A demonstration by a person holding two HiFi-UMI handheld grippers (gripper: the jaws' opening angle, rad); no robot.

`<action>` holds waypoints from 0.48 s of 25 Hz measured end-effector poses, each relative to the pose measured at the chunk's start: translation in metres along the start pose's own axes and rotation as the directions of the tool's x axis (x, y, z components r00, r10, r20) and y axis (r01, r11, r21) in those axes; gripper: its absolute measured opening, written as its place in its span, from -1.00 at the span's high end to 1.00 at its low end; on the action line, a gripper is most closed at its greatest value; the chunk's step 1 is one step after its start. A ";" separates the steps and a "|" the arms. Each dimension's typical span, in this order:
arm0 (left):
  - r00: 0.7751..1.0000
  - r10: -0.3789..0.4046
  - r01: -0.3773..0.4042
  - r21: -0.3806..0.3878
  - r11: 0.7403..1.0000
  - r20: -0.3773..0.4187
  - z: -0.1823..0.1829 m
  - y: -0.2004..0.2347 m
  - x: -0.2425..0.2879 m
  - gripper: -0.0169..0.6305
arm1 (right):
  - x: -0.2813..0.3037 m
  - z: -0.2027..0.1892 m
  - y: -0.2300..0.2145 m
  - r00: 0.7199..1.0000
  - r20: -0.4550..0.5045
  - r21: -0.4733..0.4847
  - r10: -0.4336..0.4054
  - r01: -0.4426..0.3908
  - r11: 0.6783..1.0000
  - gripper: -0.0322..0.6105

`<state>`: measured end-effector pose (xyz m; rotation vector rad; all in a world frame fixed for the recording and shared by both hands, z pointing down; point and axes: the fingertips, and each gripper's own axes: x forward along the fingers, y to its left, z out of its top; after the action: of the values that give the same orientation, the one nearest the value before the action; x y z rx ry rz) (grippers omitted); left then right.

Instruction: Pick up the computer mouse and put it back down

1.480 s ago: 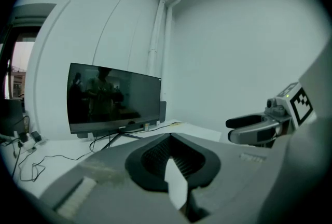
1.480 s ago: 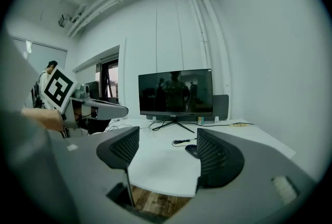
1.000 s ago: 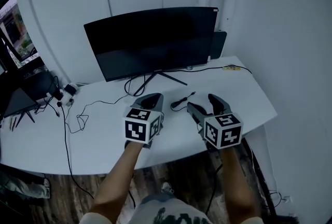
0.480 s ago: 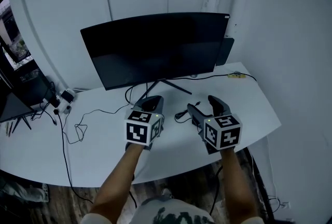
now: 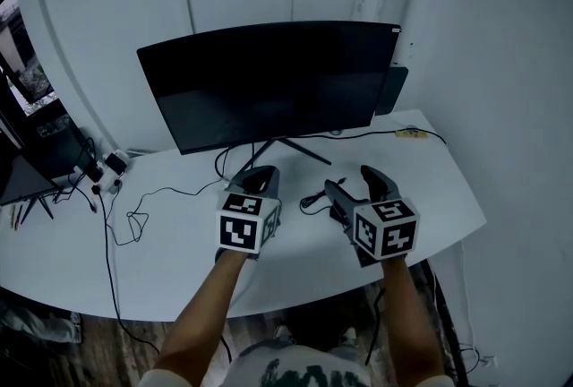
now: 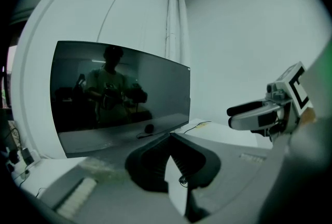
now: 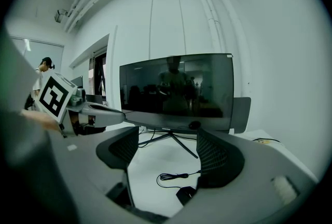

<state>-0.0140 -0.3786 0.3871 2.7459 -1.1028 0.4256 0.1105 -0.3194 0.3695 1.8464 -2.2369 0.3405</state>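
Note:
The black computer mouse [image 7: 185,194] lies on the white desk [image 5: 179,237], low between the jaws in the right gripper view. Its coiled cable [image 7: 174,176] runs out ahead of it; the cable [image 5: 313,197] also shows in the head view. My right gripper [image 5: 350,180] hovers over the mouse, open, and its pads do not touch it. In the head view the gripper hides most of the mouse. My left gripper [image 5: 256,177] hangs beside it to the left, its fingertips [image 6: 169,137] pressed together with nothing between them.
A wide black monitor [image 5: 269,81] on a splayed stand fills the back of the desk. Loose cables [image 5: 134,215] and plug adapters [image 5: 112,166] lie at the left. A yellow-tipped lead [image 5: 407,133] sits at the back right. The desk's front edge is just behind the grippers.
Both grippers have moved forward over the desk toward the monitor and the mouse cable, then settled. Their jaws stand as before.

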 end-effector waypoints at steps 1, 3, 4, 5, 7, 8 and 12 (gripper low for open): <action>1.000 0.011 -0.011 -0.002 1.000 0.000 0.000 -0.001 0.001 0.95 | 0.000 0.000 -0.003 1.000 -0.001 -0.002 0.005 -0.005 1.000 -0.17; 0.999 0.031 -0.031 -0.007 0.999 -0.005 -0.001 -0.003 0.004 0.95 | 0.000 -0.001 -0.011 1.000 -0.002 -0.004 0.019 -0.019 1.000 -0.17; 0.999 0.042 -0.042 -0.009 0.999 -0.009 -0.002 -0.005 0.007 0.95 | 0.001 0.000 -0.015 1.000 0.000 -0.005 0.028 -0.028 1.000 -0.17; 0.998 0.054 -0.054 -0.009 0.998 -0.012 -0.002 -0.006 0.009 0.95 | 0.002 0.000 -0.020 0.999 0.003 -0.007 0.038 -0.038 0.999 -0.17; 0.997 0.083 -0.083 -0.014 0.996 -0.009 0.000 -0.010 0.012 0.95 | 0.003 0.000 -0.027 0.998 0.003 -0.013 0.067 -0.067 0.998 -0.17; 0.995 0.098 -0.099 -0.018 0.995 -0.004 0.002 -0.013 0.013 0.95 | 0.004 -0.001 -0.030 0.996 -0.002 -0.017 0.084 -0.084 0.996 -0.17; 0.988 0.153 -0.153 -0.026 0.988 0.004 0.009 -0.027 0.018 0.95 | 0.004 -0.003 -0.045 0.990 -0.028 -0.043 0.141 -0.142 0.989 -0.19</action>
<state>0.0195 -0.3731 0.3837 2.6526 -1.3162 0.4197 0.1544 -0.3303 0.3749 1.6566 -2.3455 0.3327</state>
